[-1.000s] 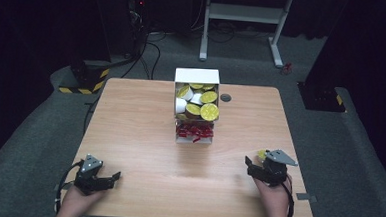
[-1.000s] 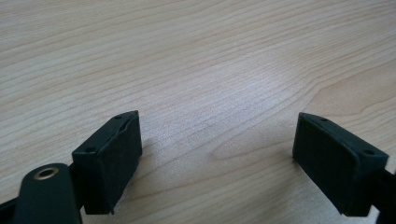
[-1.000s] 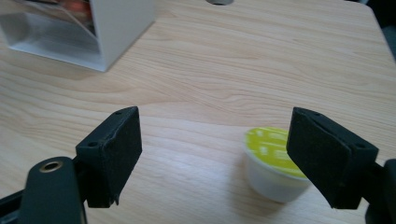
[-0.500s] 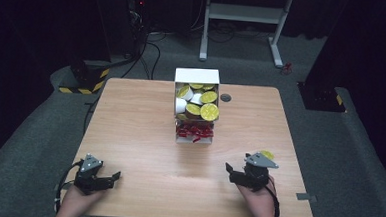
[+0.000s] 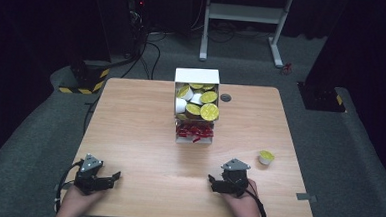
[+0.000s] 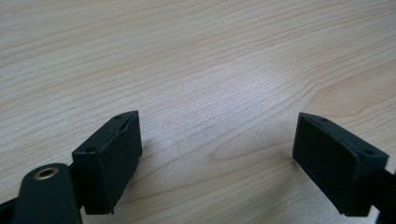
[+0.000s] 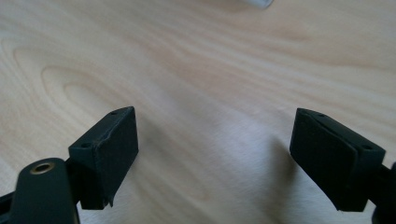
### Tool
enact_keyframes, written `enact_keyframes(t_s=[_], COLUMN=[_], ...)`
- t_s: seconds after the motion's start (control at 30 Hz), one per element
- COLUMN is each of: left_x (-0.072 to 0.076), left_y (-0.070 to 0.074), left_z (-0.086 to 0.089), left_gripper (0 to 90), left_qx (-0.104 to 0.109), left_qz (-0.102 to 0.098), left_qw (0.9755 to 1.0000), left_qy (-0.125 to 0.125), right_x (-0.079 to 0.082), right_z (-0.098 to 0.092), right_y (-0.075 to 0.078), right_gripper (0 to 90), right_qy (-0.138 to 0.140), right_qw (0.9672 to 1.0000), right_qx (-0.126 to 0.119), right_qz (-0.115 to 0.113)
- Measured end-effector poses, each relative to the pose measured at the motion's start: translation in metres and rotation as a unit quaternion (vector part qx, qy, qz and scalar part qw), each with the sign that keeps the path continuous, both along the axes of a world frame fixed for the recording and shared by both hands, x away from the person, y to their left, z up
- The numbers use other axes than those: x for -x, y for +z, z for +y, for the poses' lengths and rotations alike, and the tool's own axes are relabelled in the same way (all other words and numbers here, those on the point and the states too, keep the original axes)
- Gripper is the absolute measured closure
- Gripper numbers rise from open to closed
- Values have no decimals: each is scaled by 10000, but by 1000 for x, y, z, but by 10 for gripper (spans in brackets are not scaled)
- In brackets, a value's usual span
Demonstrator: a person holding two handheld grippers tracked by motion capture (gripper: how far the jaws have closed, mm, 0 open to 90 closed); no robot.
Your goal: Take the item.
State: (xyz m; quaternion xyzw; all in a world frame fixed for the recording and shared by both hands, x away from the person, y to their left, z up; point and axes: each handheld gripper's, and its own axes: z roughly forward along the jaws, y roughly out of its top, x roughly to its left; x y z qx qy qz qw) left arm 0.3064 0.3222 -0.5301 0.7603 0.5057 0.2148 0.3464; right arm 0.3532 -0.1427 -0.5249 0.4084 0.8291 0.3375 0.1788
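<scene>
A small white cup with a yellow lid stands alone on the wooden table, near its right side. My right gripper lies left of that cup, well apart from it, pointing left. Its jaws are open and have just been opening, with bare wood between them. My left gripper rests near the front left corner, open over bare wood. A white carton at the table's far middle holds several yellow-lidded cups, with red pieces at its front.
A small black disc sits on the table right of the carton. On the dark floor behind stand a white metal frame, cables and a yellow-black striped base. A grey tape piece marks the table's right front edge.
The right gripper let go of the yellow-lidded cup, which now stands on the table. The gripper then moved left and toward the front edge. The left gripper stayed put.
</scene>
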Motion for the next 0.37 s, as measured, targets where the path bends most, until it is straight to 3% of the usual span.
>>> enact_keyframes(t_s=[0.37], left_x=[1], left_y=[0], left_z=[0], left_gripper=[163], left_qx=[7], left_qz=[-5], left_qw=[10000], left_qy=[12], right_x=[1], right_z=[15], right_y=[-1], right_gripper=[133], right_qy=[-14], right_qw=[10000], right_qx=[-7], right_qz=[35])
